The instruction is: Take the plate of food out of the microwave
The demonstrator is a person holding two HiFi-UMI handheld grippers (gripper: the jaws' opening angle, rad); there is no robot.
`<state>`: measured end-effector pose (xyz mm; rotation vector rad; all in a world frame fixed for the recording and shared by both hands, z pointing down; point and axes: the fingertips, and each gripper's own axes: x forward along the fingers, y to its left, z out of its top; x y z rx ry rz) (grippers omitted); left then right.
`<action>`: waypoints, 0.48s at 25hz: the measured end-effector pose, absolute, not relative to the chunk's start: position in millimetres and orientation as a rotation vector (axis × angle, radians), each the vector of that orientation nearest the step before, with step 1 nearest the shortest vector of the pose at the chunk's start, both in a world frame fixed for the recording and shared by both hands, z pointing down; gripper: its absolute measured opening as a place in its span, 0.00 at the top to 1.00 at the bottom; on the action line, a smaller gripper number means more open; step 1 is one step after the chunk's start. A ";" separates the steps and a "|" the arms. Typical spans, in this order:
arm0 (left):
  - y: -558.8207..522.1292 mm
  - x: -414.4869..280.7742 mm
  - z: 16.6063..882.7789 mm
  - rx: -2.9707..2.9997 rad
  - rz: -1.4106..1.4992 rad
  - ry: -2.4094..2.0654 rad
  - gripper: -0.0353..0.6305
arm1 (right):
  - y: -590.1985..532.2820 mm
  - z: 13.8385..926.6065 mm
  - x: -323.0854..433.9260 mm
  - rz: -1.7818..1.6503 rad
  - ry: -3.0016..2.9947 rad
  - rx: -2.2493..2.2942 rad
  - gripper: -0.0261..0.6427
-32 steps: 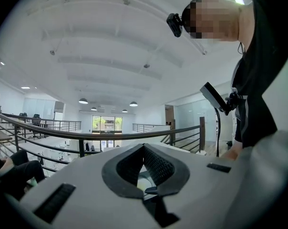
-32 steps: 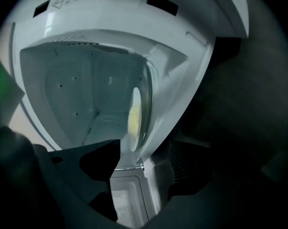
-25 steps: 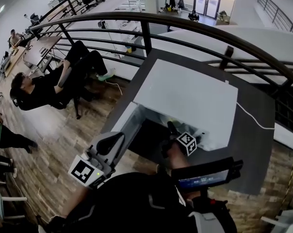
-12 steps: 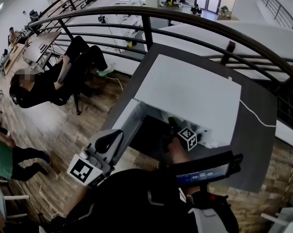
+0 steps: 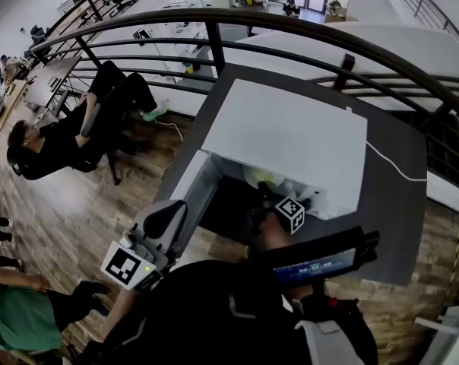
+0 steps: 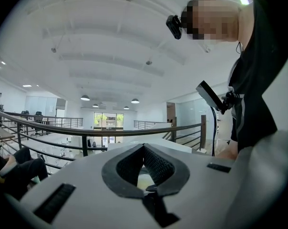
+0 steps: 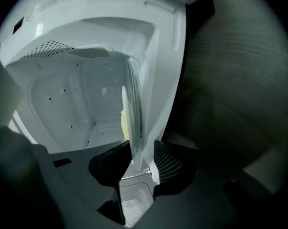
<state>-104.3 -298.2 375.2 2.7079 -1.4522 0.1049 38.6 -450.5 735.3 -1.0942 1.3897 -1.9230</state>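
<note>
Right gripper (image 7: pixel 136 165) inside open microwave (image 5: pixel 290 139); jaws just closing, now clamped on plate (image 7: pixel 133 109) rim, yellow food (image 7: pixel 125 123) behind. Left gripper (image 6: pixel 144 150) outside microwave, jaws together, empty.

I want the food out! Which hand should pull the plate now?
Right. The right gripper is inside the microwave, its jaws just closed on the plate rim. The left gripper hangs outside, shut and empty.

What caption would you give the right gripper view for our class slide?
Right gripper, jaws just closing, grips the plate by its rim inside the white microwave.
</note>
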 end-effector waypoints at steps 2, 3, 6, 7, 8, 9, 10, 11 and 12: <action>-296.5 -103.7 375.0 2.711 0.103 -1.443 0.94 | -448.4 732.3 40.3 -1.918 1.380 -1.092 0.77; -296.1 -102.7 375.5 2.714 0.104 -1.438 0.94 | -447.7 731.5 41.6 -1.913 1.379 -1.089 0.79; -300.2 -102.1 376.8 2.725 0.110 -1.425 0.94 | -454.2 729.0 44.0 -1.885 1.387 -1.074 0.85; -299.2 -101.9 376.6 2.729 0.110 -1.421 0.94 | -454.9 726.5 45.2 -1.873 1.390 -1.068 0.91; -295.6 -101.0 376.0 2.731 0.108 -1.418 0.94 | -452.9 723.7 47.4 -1.860 1.395 -1.064 0.91; -290.0 -99.4 375.6 2.733 0.104 -1.414 0.94 | -448.7 720.9 50.1 -1.849 1.400 -1.060 0.92; -283.9 -97.5 375.3 2.734 0.100 -1.411 0.94 | -443.3 718.7 52.7 -1.844 1.403 -1.059 0.93; -278.5 -95.9 375.2 2.735 0.097 -1.409 0.94 | -437.9 717.5 54.7 -1.842 1.405 -1.059 0.94; -274.3 -94.7 375.3 2.737 0.094 -1.407 0.94 | -433.5 716.5 56.0 -1.841 1.410 -1.058 0.94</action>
